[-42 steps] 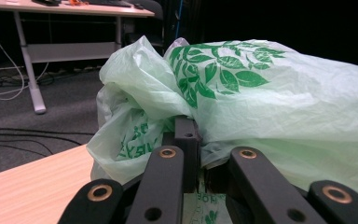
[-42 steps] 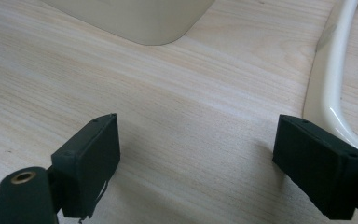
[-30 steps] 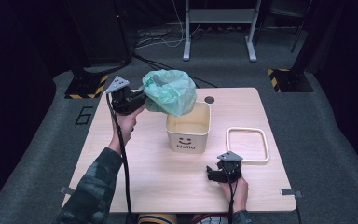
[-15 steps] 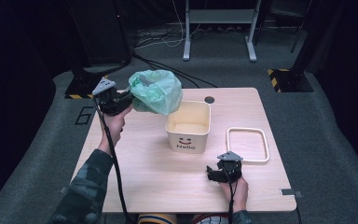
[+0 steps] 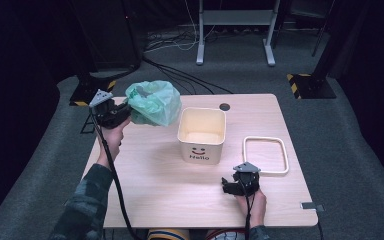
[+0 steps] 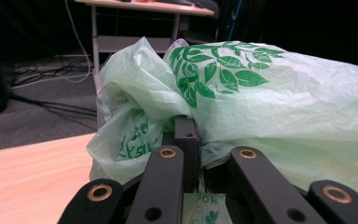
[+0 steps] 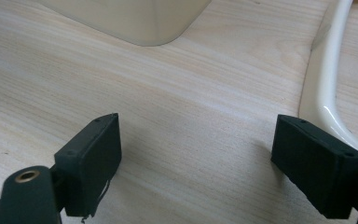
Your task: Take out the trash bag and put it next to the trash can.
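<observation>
While the bag hangs off the table's far-left corner, here is how it all stands:

Left gripper: the left gripper (image 5: 125, 111) is up at ten o'clock from the bin, above the tabletop's far-left edge, fingers (image 6: 186, 135) clenched tight on a bunched fold of the bag.
Bag: the green bag (image 5: 153, 102) is held in the air, puffed and crumpled, just beside the bin's far-left corner at ten o'clock; in the left gripper view its leaf print (image 6: 214, 70) sits on top and the plastic spills over both sides of the fingers.
Bin: the cream bin (image 5: 202, 135) stands upright mid-tabletop, open at the top, a smiley and "Hello" on its near wall.
Frame: a white frame (image 5: 265, 155), a rounded rectangle, lies flat at four o'clock from the bin, near it but apart.
Right gripper: the right gripper (image 5: 232, 186) sits low on the tabletop at five o'clock from the bin, fingers (image 7: 91, 158) released, spread wide with bare wood between them; in its own view the frame's rail (image 7: 328, 84) runs just beside the right-hand finger.
Tabletop: pale wood (image 5: 155, 190), with a dark round hole (image 5: 224, 107) at twelve o'clock from the bin.
</observation>
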Demonstrator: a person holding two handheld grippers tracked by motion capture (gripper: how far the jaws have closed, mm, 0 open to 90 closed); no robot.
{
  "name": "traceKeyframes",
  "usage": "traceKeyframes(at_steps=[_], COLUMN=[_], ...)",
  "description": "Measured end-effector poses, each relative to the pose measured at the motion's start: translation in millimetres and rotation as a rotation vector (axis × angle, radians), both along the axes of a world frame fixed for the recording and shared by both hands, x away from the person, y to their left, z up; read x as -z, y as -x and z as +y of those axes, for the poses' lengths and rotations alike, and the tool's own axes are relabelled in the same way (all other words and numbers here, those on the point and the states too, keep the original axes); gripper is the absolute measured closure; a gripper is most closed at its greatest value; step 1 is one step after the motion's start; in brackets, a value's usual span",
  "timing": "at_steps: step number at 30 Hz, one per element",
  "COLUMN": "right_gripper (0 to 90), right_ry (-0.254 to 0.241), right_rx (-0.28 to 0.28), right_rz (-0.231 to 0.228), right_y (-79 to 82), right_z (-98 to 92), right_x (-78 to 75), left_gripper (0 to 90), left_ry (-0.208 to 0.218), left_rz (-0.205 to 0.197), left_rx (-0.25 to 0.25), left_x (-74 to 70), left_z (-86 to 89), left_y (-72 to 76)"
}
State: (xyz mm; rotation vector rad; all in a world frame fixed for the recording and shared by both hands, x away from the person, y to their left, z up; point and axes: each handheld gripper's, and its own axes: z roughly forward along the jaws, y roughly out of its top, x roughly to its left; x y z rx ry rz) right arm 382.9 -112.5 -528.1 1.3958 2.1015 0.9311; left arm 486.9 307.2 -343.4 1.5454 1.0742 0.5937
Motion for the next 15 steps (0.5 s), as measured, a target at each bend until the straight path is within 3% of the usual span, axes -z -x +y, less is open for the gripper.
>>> traceKeyframes(at_steps=[4,15], right_gripper=[15.8,15.9], right_ry=[-0.001,-0.001], right_rx=[-0.002,-0.003], right_rz=[-0.003,-0.001], right_y=[0.3,0.2], right_z=[0.2,0.1], right_x=[0.0,0.1], left_gripper=[86.1,86.1], left_ry=[-0.037,-0.072], left_rz=[0.024,0.089], left_rx=[-0.007,-0.032], left_x=[10.1,42.6], left_z=[2.5,4.7], left_y=[-2.5,-10.8])
